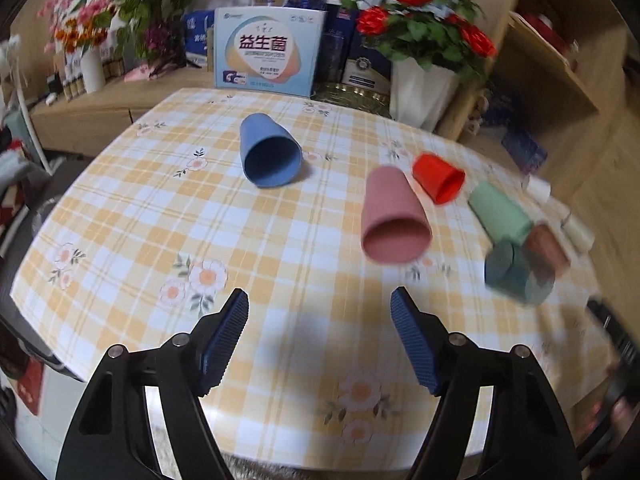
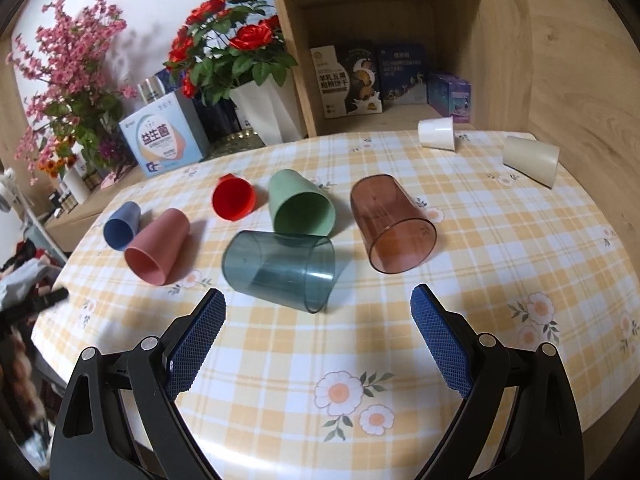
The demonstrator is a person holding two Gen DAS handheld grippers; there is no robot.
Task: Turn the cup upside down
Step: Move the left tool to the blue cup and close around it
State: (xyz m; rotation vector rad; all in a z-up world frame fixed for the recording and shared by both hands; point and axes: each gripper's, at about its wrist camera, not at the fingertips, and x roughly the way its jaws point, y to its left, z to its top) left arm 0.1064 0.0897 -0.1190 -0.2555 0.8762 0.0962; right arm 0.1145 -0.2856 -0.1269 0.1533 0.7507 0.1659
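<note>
Several cups lie on their sides on the checked tablecloth [image 2: 500,248]. In the right wrist view: a blue cup [image 2: 120,226], pink cup [image 2: 158,246], red cup [image 2: 233,197], light green cup [image 2: 298,208], clear dark-teal cup [image 2: 280,270], clear brown cup [image 2: 392,228], white cup [image 2: 437,133] and beige cup [image 2: 532,159]. My right gripper [image 2: 318,300] is open, just short of the teal cup. In the left wrist view my left gripper [image 1: 319,300] is open and empty, with the pink cup [image 1: 394,218] ahead to the right and the blue cup [image 1: 270,156] farther off.
Vases of red roses [image 2: 264,116] and pink flowers [image 2: 76,72] and a white-and-blue box [image 2: 162,140] stand beyond the table's far edge. A wooden shelf [image 2: 384,40] with boxes stands behind the table at the right.
</note>
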